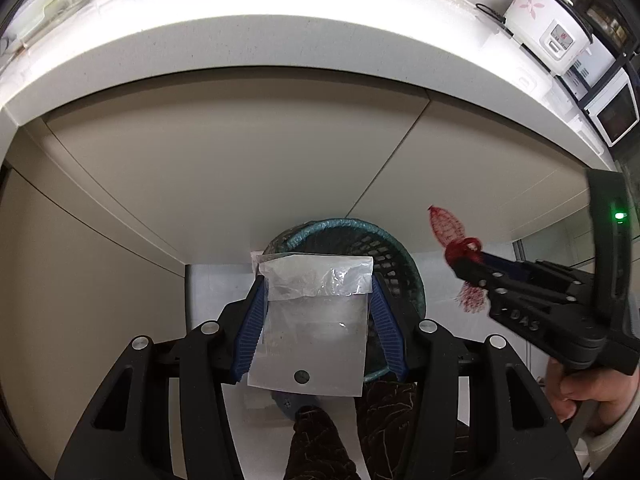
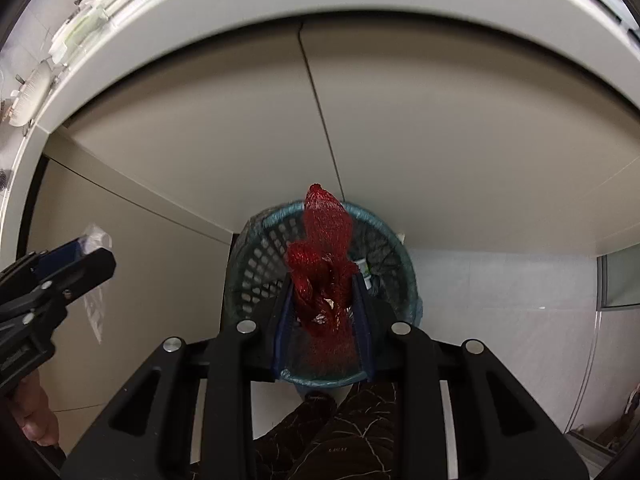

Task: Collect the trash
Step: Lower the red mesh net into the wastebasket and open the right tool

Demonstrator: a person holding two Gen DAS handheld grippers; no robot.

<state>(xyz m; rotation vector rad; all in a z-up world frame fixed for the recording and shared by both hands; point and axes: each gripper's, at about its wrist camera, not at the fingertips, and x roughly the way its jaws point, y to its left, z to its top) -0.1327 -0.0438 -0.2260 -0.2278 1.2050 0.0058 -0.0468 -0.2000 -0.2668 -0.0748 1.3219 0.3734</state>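
A clear plastic bag (image 1: 316, 320) is clamped flat between the blue pads of my left gripper (image 1: 318, 276), which is shut on it and points steeply down over a teal perforated trash basket (image 1: 396, 256) on the floor. My right gripper (image 2: 322, 280) is shut on a bunched red mesh net (image 2: 324, 240), right above the same basket (image 2: 260, 252). In the left wrist view the right gripper (image 1: 464, 258) shows at the right with the net (image 1: 444, 222) hanging out of both sides. In the right wrist view the left gripper (image 2: 94, 254) and its bag (image 2: 94, 304) are at the left.
The basket stands on white floor tiles (image 2: 500, 292) against beige cabinet doors (image 1: 240, 160) under a white countertop (image 1: 280, 44). A rice cooker (image 1: 548, 28) and microwave (image 1: 616, 112) sit on the counter. A person's patterned trouser legs (image 2: 352, 436) are beside the basket, and a hand (image 1: 588, 396) grips the right tool.
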